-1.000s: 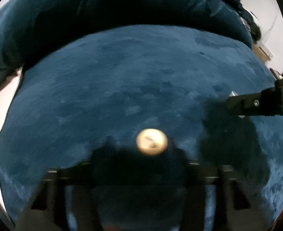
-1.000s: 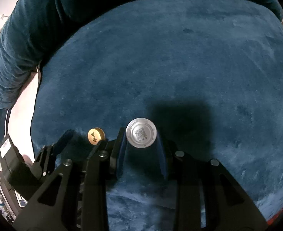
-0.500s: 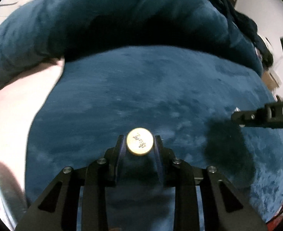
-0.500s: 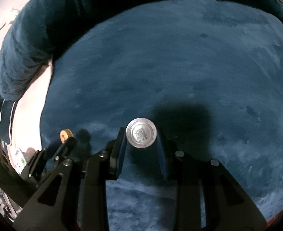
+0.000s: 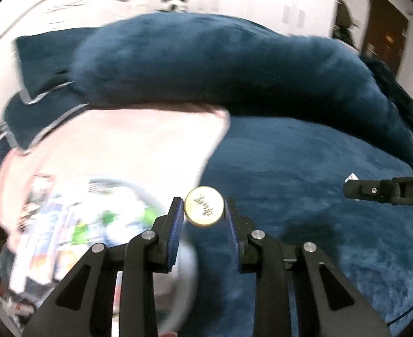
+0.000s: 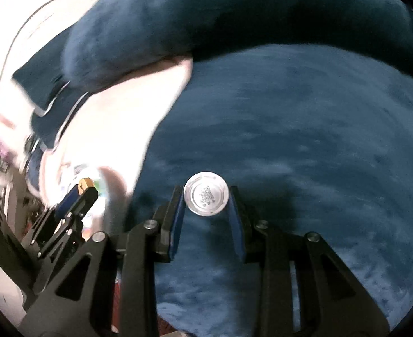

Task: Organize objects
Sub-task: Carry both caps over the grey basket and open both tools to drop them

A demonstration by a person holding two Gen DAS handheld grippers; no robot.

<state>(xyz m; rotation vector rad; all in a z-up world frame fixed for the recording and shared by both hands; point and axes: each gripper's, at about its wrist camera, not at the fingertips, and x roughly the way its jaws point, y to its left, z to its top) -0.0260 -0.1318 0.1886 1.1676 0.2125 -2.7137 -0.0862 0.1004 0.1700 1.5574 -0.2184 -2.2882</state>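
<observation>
A carrying step appears to be in hand. A gold cap (image 5: 204,210), round, flat and shiny with embossed script, is gripped between the closed fingers of the left gripper (image 5: 204,213). A silver disc (image 6: 206,197) (metallic, a QR code at its centre) is clamped by the right gripper (image 6: 206,200). Both are held above the plush blue bedspread (image 6: 304,140). Next, a release over the blurred clear tub (image 5: 99,224) at left seems called for; its contents cannot be made out.

The round cap (image 5: 204,210) was gold with dark lettering; the other disc (image 6: 206,197) was silver with a black square code. The plush blanket (image 6: 304,129) was deep blue, the sheet (image 5: 139,151) pale pink.
</observation>
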